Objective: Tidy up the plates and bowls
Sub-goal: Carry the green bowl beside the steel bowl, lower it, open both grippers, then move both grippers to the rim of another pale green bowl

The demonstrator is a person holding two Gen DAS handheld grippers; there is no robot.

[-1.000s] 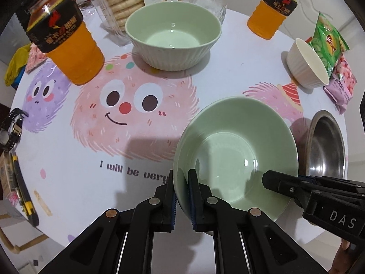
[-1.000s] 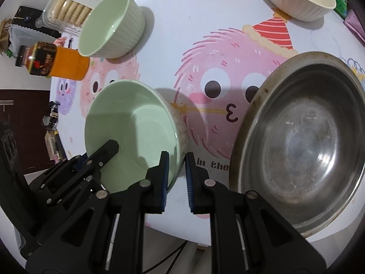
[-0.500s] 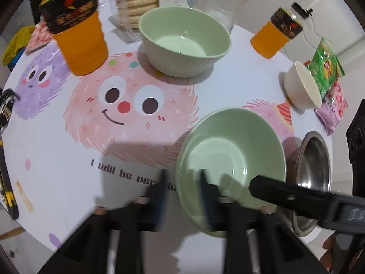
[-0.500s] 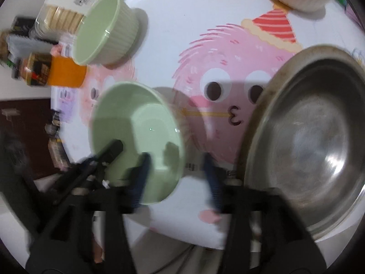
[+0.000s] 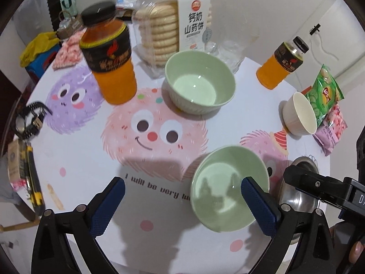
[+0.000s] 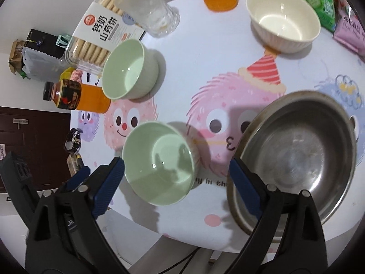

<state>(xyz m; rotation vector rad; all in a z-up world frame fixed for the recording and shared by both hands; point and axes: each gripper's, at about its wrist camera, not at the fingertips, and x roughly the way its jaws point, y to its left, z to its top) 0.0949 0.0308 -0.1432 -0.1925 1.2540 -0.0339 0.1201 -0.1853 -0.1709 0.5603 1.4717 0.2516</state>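
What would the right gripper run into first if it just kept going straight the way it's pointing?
Probably the bare tablecloth: the right gripper, jaws opening and empty, points at the strip between the near green bowl and the steel basin. Depth is unclear, so either rim might catch a finger.

Even, soft indoor light is cast from above. Gripper-shaped shadows are thrown across the table (image 5: 95, 159) and near green bowl (image 5: 228, 189). Strong fisheye curvature and dark vignetting are seen at the edges; slight motion blur is present.
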